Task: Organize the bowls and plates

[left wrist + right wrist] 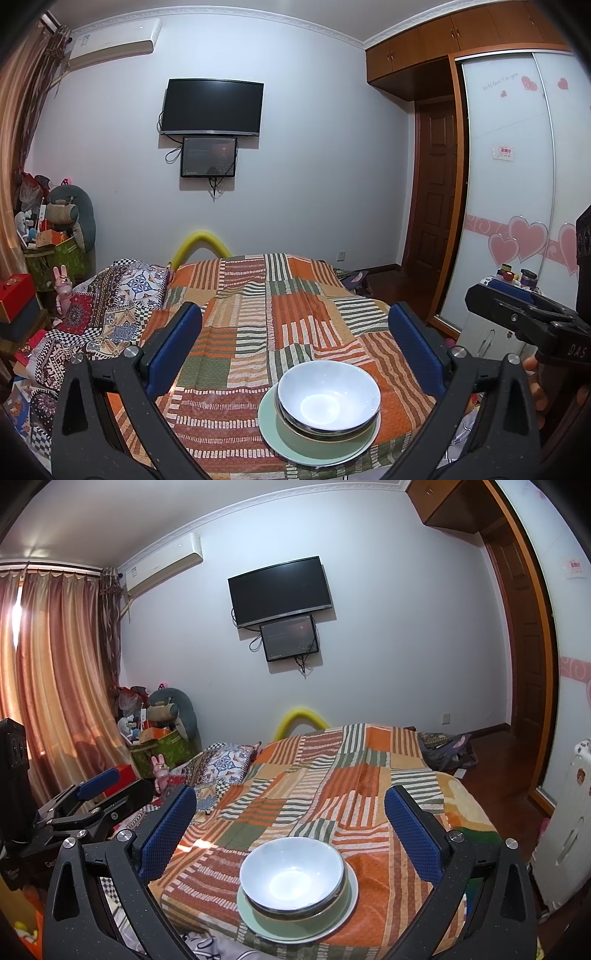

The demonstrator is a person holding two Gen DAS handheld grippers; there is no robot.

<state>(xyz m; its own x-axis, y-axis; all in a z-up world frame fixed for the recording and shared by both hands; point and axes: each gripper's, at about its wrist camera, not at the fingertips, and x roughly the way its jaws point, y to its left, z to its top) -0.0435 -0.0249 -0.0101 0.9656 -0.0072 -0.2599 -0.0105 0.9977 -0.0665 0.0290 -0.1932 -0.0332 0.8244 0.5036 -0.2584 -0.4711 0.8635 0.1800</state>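
A white bowl (328, 397) is nested in a darker bowl with a shiny rim (325, 432). Both stand on a pale green plate (291, 445) near the front edge of a bed with a patchwork cover (266, 314). The same stack shows in the right wrist view: white bowl (293, 873), lower bowl (310, 912), plate (258, 923). My left gripper (294, 321) is open and empty, held above and behind the stack. My right gripper (290, 805) is open and empty, also above the stack. Each gripper shows in the other's view, the right one (517, 306) and the left one (99, 790).
Patterned bedding (110, 317) lies bunched at the bed's left. Boxes and stuffed toys (55, 236) crowd the left corner. A sliding wardrobe (517, 184) and a small white cabinet (491, 332) stand at the right. A bag (447, 751) lies on the floor.
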